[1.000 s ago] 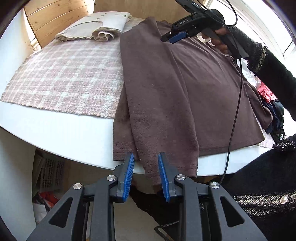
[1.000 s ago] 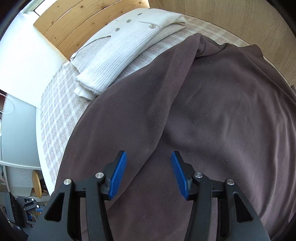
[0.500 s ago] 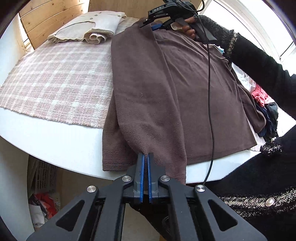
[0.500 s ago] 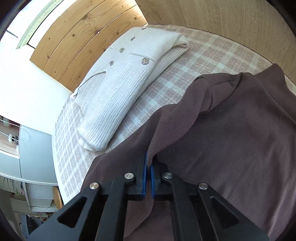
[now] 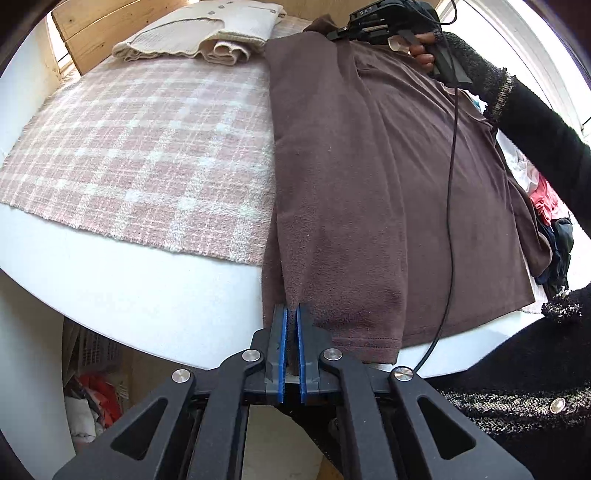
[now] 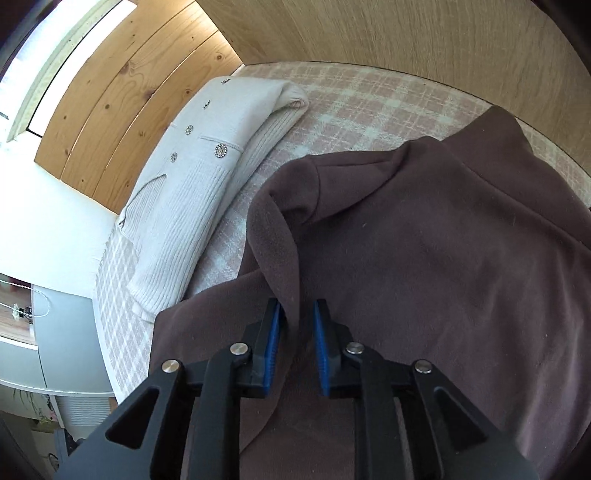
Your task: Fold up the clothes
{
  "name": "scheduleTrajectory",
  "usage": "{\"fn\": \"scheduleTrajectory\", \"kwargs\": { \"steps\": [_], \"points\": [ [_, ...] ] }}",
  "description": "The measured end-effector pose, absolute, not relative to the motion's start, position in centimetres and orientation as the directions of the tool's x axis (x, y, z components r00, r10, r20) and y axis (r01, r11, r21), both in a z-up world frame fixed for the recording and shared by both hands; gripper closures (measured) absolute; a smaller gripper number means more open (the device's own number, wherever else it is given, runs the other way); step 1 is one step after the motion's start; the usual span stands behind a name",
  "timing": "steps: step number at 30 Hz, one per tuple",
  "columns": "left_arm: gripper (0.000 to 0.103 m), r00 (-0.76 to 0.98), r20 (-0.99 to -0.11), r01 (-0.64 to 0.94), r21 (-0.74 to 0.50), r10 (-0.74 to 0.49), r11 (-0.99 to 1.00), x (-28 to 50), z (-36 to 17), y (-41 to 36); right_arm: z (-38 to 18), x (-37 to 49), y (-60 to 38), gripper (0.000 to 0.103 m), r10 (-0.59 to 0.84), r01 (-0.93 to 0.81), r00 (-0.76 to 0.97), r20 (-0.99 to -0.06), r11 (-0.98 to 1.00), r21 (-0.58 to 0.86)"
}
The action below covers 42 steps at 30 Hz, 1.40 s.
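Note:
A brown fleece top [image 5: 369,177] lies on the round white table [image 5: 147,280], its left side folded over the body. My left gripper [image 5: 291,332] is shut on the fold's near hem at the table's front edge. My right gripper [image 6: 298,332] is at the far shoulder of the brown top [image 6: 443,258]. Its jaws stand a little apart around a ridge of the cloth. It also shows in the left wrist view [image 5: 373,26], held in a hand.
A folded cream cardigan [image 5: 207,33] lies at the table's far left on a pink plaid cloth [image 5: 147,147]; it also shows in the right wrist view [image 6: 207,177]. A heap of clothes [image 5: 550,214] sits at the right. A black cable [image 5: 450,184] crosses the brown top.
Both grippers closed on the fold's edge half a second ago. The fold has since been drawn left and straightened. My right gripper's jaws have now parted a little.

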<state>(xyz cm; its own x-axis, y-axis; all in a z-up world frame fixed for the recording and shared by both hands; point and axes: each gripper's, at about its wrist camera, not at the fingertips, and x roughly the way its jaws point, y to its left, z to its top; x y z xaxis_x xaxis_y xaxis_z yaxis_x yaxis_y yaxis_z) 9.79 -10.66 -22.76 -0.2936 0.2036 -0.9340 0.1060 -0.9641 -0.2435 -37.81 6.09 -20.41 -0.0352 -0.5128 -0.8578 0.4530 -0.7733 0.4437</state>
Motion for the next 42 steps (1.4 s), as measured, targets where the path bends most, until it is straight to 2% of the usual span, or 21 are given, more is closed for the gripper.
{"fn": "scheduleTrajectory", "kwargs": {
  "steps": [4,8,12,16,19,21,23,25,26,27,31,34,36,37,38,39,41,42],
  "points": [
    [0.093,-0.336,-0.932,0.101,-0.181,0.138,-0.978,11.3,-19.7,-10.7,-15.6,-34.5,6.9,0.079,-0.508,0.574,-0.174,-0.844,-0.749,0.332],
    [0.093,-0.411,-0.899,0.072,-0.200,0.154,-0.977,10.8,-17.5,-9.9,-14.4,-29.7,2.9,0.079,-0.591,0.709,0.000,-0.806,-0.569,0.417],
    [0.093,-0.376,-0.905,0.028,-0.226,0.200,-0.974,8.3,-20.3,-7.8,-16.8,-24.5,-2.6,0.079,-0.519,0.808,0.103,-0.849,-0.454,0.376],
    [0.093,-0.302,-0.929,0.028,-0.231,0.212,-0.973,8.5,-23.5,-6.7,-18.7,-22.3,-6.9,0.078,-0.405,0.831,0.153,-0.901,-0.441,0.339],
    [0.093,-0.313,-0.921,0.031,-0.254,0.232,-0.967,9.1,-23.5,-6.5,-19.7,-21.3,-8.7,0.074,-0.334,0.829,0.153,-0.930,-0.470,0.305],
    [0.093,-0.325,-0.915,0.034,-0.265,0.240,-0.964,9.4,-23.6,-6.6,-20.5,-20.7,-9.4,0.065,-0.294,0.831,0.136,-0.946,-0.485,0.270],
    [0.093,-0.337,-0.907,0.036,-0.279,0.251,-0.960,9.7,-23.7,-6.8,-21.5,-20.3,-9.9,0.066,-0.249,0.835,0.111,-0.962,-0.502,0.226],
    [0.093,-0.344,-0.902,0.032,-0.289,0.261,-0.957,9.9,-23.7,-6.9,-21.9,-20.1,-10.0,0.078,-0.226,0.847,0.059,-0.972,-0.505,0.168],
    [0.093,-0.347,-0.900,0.028,-0.291,0.263,-0.956,9.9,-23.7,-7.0,-21.9,-20.2,-9.8,0.097,-0.227,0.850,0.031,-0.973,-0.506,0.145],
    [0.092,-0.352,-0.898,0.025,-0.293,0.266,-0.956,10.0,-23.7,-7.1,-21.8,-21.0,-9.4,0.100,-0.251,0.833,0.035,-0.967,-0.527,0.167],
    [0.092,-0.374,-0.884,0.020,-0.309,0.279,-0.951,10.5,-23.7,-7.5,-21.4,-24.1,-7.5,0.100,-0.369,0.759,0.039,-0.929,-0.594,0.268],
    [0.092,-0.388,-0.880,0.038,-0.313,0.274,-0.949,11.0,-23.4,-8.0,-19.9,-24.7,-5.1,0.099,-0.471,0.692,0.114,-0.875,-0.594,0.410],
    [0.092,-0.417,-0.874,0.078,-0.306,0.248,-0.949,11.8,-22.5,-8.9,-18.0,-22.8,-3.4,0.097,-0.511,0.725,0.101,-0.853,-0.549,0.415],
    [0.088,-0.437,-0.868,0.101,-0.309,0.237,-0.946,12.5,-21.9,-9.6,-17.5,-21.4,-2.8,0.095,-0.498,0.745,0.082,-0.863,-0.545,0.385],
    [0.084,-0.449,-0.865,0.117,-0.305,0.223,-0.945,12.9,-21.5,-10.3,-17.2,-20.1,-2.1,0.087,-0.487,0.760,0.068,-0.871,-0.540,0.361],
    [0.074,-0.456,-0.865,0.126,-0.296,0.209,-0.947,13.1,-21.2,-10.7,-17.5,-19.1,-1.4,0.078,-0.485,0.760,0.076,-0.871,-0.538,0.365],
    [0.067,-0.442,-0.878,0.139,-0.270,0.184,-0.953,12.9,-21.4,-11.4,-18.3,-17.7,-0.6,0.073,-0.479,0.758,0.078,-0.874,-0.541,0.364],
    [0.067,-0.424,-0.888,0.136,-0.259,0.180,-0.956,12.5,-21.8,-11.4,-18.9,-17.2,-0.4,0.073,-0.476,0.757,0.075,-0.876,-0.545,0.361]
  ]
}}
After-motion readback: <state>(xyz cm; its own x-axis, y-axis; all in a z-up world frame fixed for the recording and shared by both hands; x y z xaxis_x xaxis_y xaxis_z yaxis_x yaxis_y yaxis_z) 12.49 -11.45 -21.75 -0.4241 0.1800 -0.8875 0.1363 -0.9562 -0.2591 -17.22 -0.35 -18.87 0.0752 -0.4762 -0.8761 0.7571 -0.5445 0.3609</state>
